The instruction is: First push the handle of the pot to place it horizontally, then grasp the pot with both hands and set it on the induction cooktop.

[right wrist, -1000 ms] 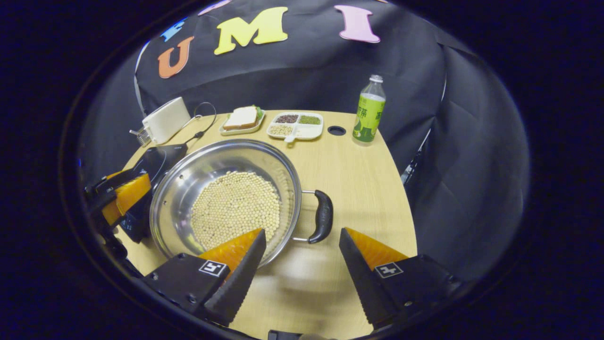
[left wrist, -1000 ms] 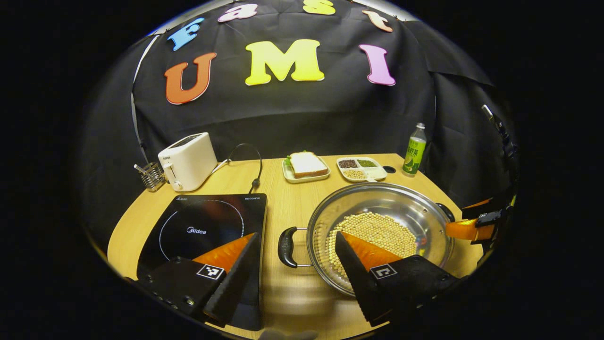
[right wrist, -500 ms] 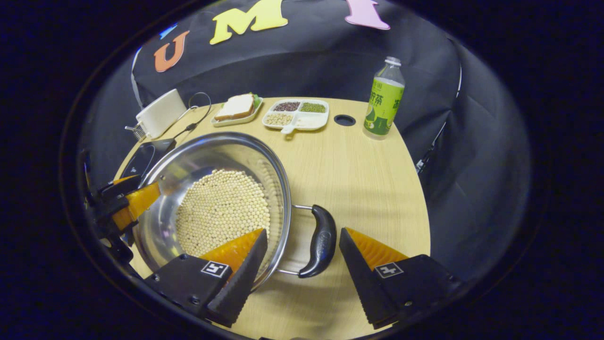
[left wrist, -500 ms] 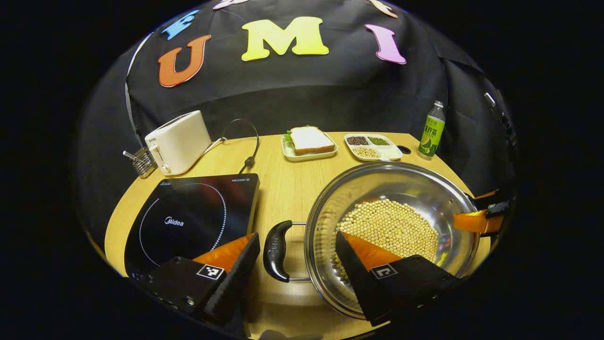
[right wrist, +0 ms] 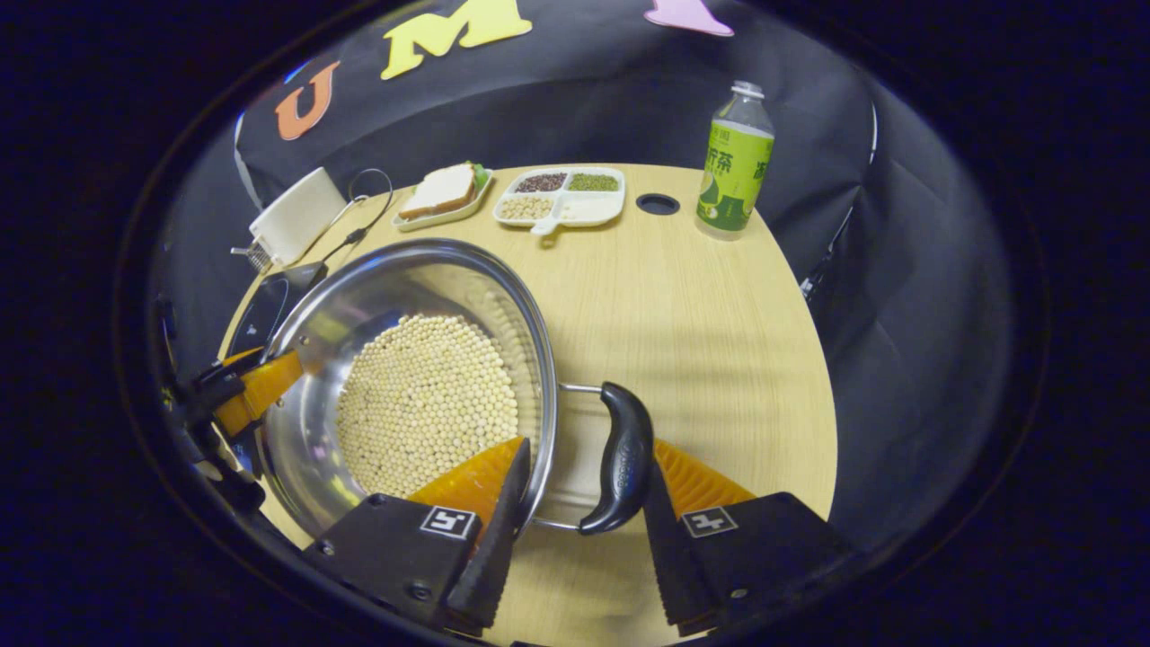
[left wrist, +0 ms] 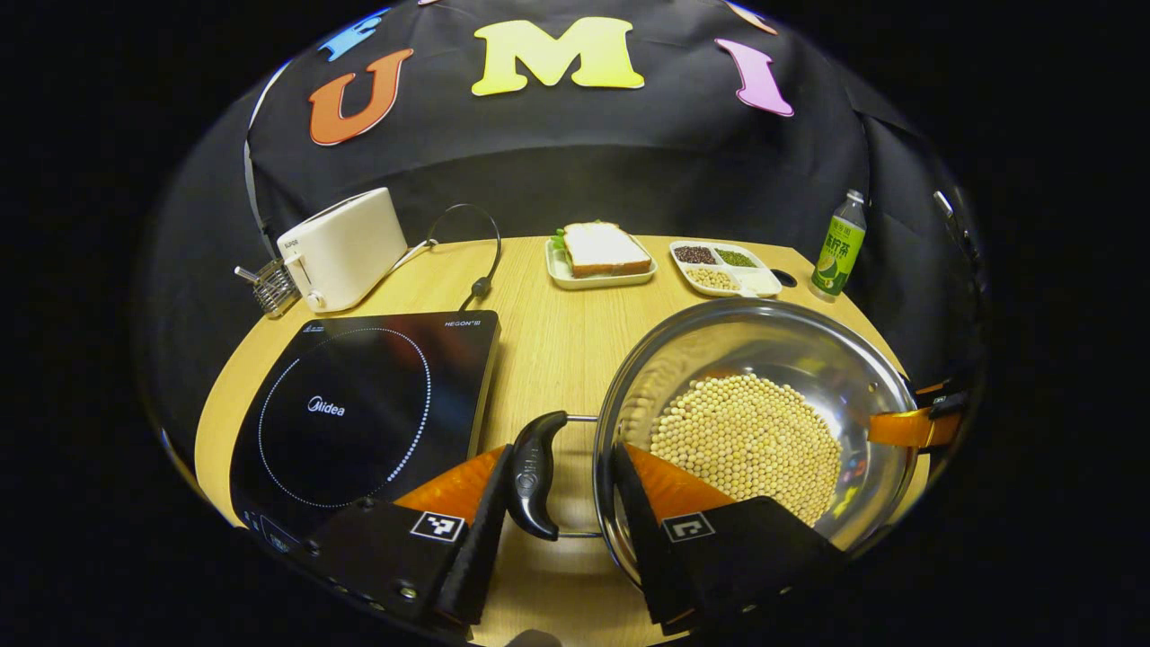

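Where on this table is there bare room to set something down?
Bare wood lies right of the pot, between its handle and the bottle. A narrower strip runs between cooktop and pot toward the sandwich plate. The back edge is crowded.

One pot [left wrist: 764, 359] with two black handles [left wrist: 535, 472], heaped with many beans. One induction cooktop [left wrist: 359, 413], one toaster [left wrist: 341, 247], one sandwich plate [left wrist: 600, 261], one divided tray [left wrist: 728, 268], one bottle [left wrist: 837, 244], and two claws [left wrist: 557, 530] [right wrist: 584, 539].
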Tool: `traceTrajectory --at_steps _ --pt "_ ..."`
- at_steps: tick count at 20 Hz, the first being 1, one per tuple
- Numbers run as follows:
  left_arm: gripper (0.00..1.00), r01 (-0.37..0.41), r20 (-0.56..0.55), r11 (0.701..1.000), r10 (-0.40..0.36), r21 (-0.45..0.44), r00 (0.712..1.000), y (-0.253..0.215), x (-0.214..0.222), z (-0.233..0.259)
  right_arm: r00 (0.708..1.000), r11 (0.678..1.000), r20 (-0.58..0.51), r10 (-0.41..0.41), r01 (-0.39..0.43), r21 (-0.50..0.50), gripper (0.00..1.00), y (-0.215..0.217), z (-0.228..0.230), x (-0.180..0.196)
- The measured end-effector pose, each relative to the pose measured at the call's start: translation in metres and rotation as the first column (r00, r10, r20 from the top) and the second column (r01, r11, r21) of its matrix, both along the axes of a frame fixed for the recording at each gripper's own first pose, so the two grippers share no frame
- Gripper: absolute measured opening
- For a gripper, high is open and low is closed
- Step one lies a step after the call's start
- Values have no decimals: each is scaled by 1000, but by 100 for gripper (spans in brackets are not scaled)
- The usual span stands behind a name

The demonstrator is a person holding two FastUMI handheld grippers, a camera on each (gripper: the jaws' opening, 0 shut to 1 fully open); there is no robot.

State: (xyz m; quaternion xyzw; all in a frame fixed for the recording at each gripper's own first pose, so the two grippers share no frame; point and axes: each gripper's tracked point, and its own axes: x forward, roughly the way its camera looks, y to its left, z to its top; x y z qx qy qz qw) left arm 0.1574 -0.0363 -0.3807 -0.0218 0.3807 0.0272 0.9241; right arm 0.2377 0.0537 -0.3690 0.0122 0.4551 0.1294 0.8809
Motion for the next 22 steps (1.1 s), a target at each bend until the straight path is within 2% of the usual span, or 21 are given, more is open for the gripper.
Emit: traceTrajectory --at_steps 2,3,4,10,17,22 --pt "62 -5 -11 1000 5 1 1000 0 -1 2 1000 1000 -12 -12 12 22 59 0 2 -1" --pt "72 -7 -11 1000 7 4 1000 0 -2 6 1000 1000 -22 -14 14 28 58 0 0 -5" --pt "60 -4 -15 1000 4 15 1000 1 -4 8 1000 999 -23 -19 20 43 56 1 3 -7" --pt "60 17 41 1000 -17 8 999 25 -18 48 997 996 36 -62 60 68 55 20 45 -38" --pt "60 29 77 999 -31 26 997 103 -56 82 994 993 75 -75 68 95 55 92 78 -88" --pt "60 4 85 999 -7 36 996 167 -81 91 995 994 86 -52 43 105 55 154 91 -114"
